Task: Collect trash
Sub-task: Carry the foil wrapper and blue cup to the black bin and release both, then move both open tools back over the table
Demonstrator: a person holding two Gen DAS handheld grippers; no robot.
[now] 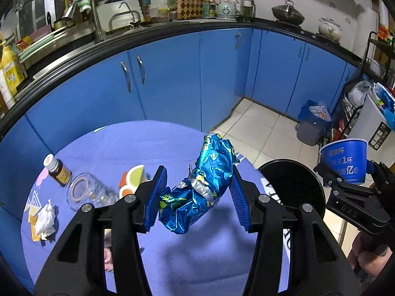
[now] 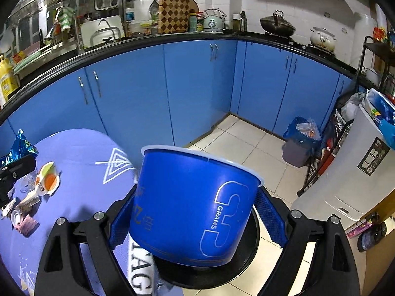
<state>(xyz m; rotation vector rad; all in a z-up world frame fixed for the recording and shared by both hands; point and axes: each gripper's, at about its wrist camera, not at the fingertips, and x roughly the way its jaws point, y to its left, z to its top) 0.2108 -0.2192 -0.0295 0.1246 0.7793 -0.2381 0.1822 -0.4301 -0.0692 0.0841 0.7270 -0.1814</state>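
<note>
Wrapper (image 1: 197, 187) clamped in left gripper (image 1: 196, 194) fingers, centre frame; right gripper (image 2: 197, 212) holds cup (image 2: 195, 207); keep cup upright, drop wrapper inside

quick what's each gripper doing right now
Left gripper: shut on the snack wrapper.
Right gripper: shut on the blue paper cup.

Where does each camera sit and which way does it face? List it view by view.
Left wrist: on the left gripper, facing its fingers clamping the blue foil wrapper above the table.
Right wrist: on the right gripper, facing its fingers around the blue paper cup.
Shared: each shows the other gripper, the blue cabinets and the lined bin.
</note>
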